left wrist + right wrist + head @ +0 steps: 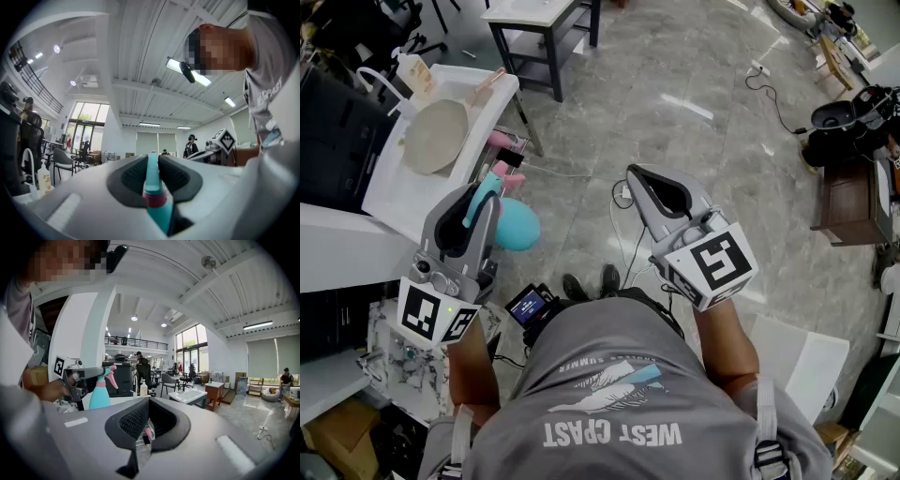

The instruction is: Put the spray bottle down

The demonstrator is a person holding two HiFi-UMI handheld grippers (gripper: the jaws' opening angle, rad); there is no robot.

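Just off the right edge of the white counter (389, 192), the left tool (486, 195) is clamped on the neck of the teal spray bottle (517, 225). The round body looks to hang past the edge, over the floor (675, 75). The right tool (645, 183) is well apart to the right, jaws apart, nothing in them. Plenty of open grey floor far and right. Only some cables (623, 244) lie between the tools, and a small dark-legged table (546, 13) sits at the far side. The counter itself is fairly crowded near its far end.
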